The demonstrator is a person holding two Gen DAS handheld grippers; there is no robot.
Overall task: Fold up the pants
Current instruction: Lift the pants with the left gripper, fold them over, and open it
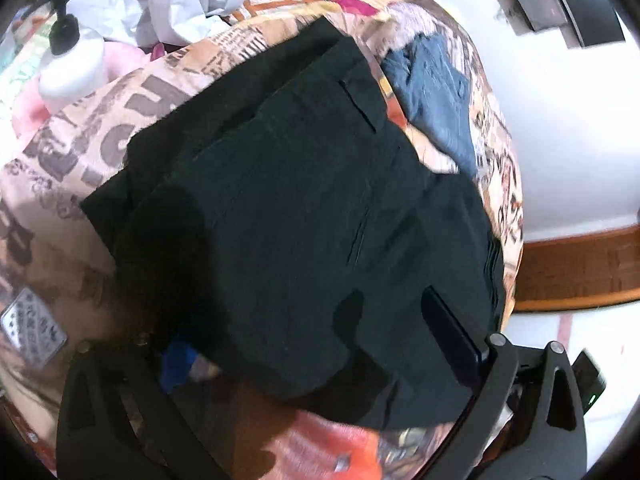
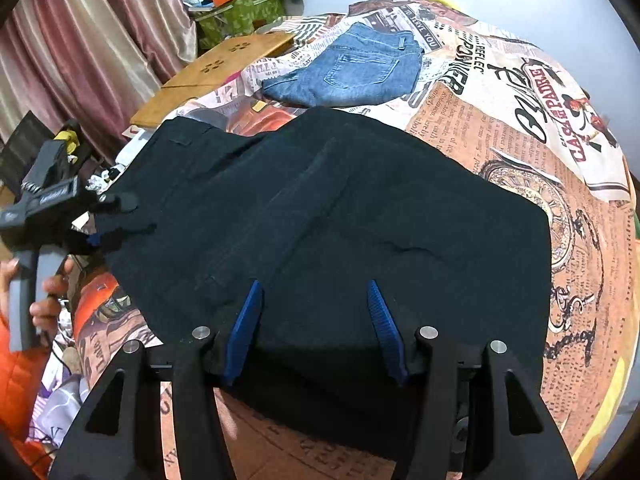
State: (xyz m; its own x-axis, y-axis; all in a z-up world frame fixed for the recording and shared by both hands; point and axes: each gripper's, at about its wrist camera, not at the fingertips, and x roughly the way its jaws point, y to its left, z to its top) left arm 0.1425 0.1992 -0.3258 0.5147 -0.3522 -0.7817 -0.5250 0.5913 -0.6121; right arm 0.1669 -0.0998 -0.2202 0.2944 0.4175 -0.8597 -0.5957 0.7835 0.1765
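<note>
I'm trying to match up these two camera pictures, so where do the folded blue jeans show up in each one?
Left wrist view: the blue jeans lie upper right, just past the far edge of the black pants.
Right wrist view: the jeans lie top centre, beyond the black pants.
Shared landmark: the newspaper-print cloth under both garments.

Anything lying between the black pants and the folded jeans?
No object. In the right wrist view only a strip of the newspaper-print cover separates the black pants from the blue jeans; the two garments lie apart.
</note>
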